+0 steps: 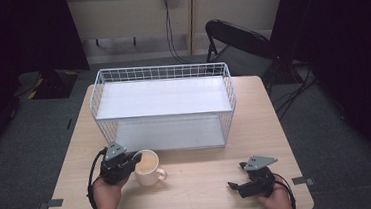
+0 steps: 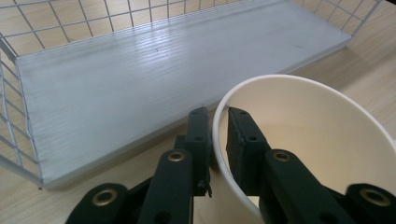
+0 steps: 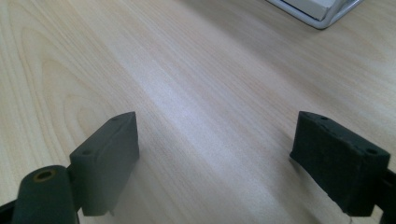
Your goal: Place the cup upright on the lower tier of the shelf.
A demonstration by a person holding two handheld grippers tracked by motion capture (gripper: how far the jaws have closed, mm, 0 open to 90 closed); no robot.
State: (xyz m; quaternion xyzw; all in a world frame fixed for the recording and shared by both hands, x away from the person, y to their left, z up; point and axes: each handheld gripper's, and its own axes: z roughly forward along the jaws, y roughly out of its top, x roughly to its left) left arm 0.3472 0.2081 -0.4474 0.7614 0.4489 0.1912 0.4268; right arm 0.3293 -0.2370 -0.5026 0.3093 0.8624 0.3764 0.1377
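Left gripper (image 2: 218,140) fingers clamped on mug (image 1: 147,168) rim, one inside, one outside: thin wall suits pinch lift. Mug on desk (image 1: 205,183), lower centre-left, before rack (image 1: 163,106). Right gripper (image 1: 236,186) idle lower right, fingers apart.

The high view looks forward and down over the whole table (image 1: 190,184). The left gripper view sits close behind the left gripper (image 2: 218,140), facing the wire rack (image 2: 140,79) just beyond it, which the high view shares. The right gripper view hovers low over bare tabletop ahead of the right gripper (image 3: 215,154).
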